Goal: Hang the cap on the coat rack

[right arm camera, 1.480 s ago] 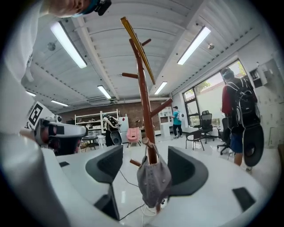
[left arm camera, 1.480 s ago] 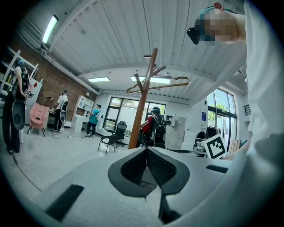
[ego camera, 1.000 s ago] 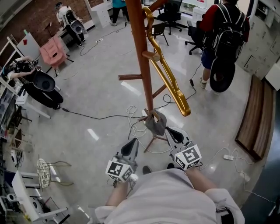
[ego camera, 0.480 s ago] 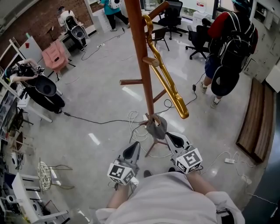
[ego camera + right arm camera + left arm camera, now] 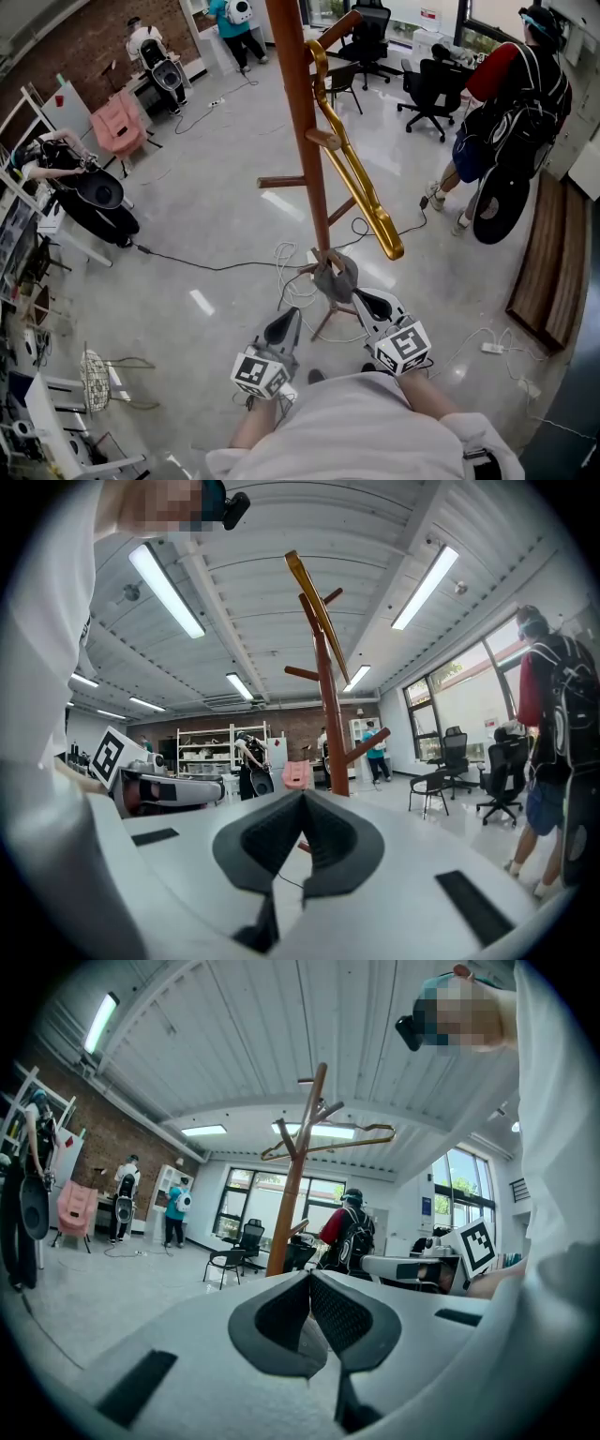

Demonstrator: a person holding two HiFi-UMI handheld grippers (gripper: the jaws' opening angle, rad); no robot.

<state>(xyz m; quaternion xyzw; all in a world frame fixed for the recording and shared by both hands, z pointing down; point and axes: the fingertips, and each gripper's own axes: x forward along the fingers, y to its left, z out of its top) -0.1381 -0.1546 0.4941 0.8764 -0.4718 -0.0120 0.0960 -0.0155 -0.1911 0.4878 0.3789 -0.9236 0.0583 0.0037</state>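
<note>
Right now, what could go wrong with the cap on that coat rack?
1. The grey cap seems only draped over a low peg of the coat rack, so it could slip off.
2. White cables loop on the floor by the rack's feet. A foot might catch them and shake the rack.
3. The gold hanger hangs just above, and reaching up could knock it.

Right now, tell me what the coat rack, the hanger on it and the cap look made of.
Coat rack: likely wood, smooth reddish-brown. Hanger: glossy gold, metal or lacquered wood, judging by highlights. Cap: soft grey fabric; it sags in folds.
</note>
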